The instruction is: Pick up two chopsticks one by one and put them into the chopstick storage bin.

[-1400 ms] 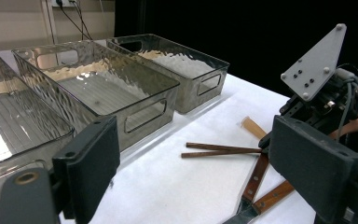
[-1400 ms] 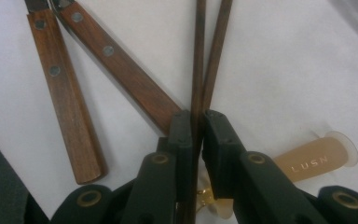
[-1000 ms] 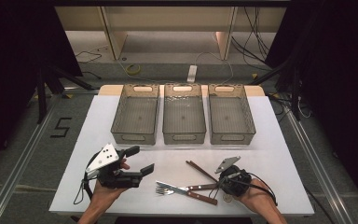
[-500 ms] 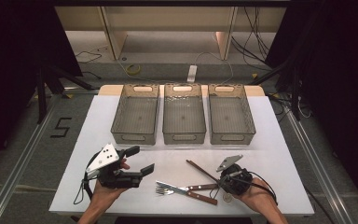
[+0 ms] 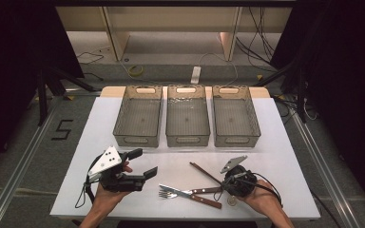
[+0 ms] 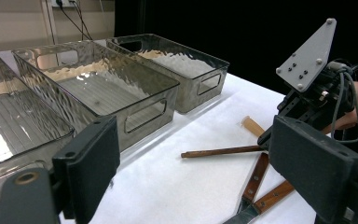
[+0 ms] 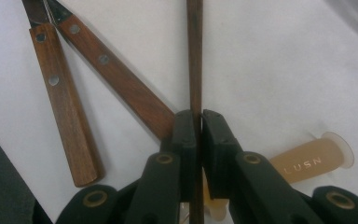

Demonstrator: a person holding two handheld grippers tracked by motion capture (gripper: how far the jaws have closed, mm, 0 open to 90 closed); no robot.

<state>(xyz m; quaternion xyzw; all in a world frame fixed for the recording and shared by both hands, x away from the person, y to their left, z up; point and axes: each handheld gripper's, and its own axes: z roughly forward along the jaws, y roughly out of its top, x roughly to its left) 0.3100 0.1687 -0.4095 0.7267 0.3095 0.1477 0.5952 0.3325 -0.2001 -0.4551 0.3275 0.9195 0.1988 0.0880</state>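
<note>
Here the right gripper pinches a thin brown stick just beside two wooden-handled utensils; the left gripper, jaws spread, hovers left of them.

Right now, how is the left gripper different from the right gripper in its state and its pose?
The left gripper is open, its jaws wide apart with nothing between them; the right gripper is shut on a thin brown stick. The left gripper is held above the white table, aimed towards the right gripper, while the right gripper sits low by the wooden-handled cutlery. Both are black, hand-held, and carry a grey plate.
</note>
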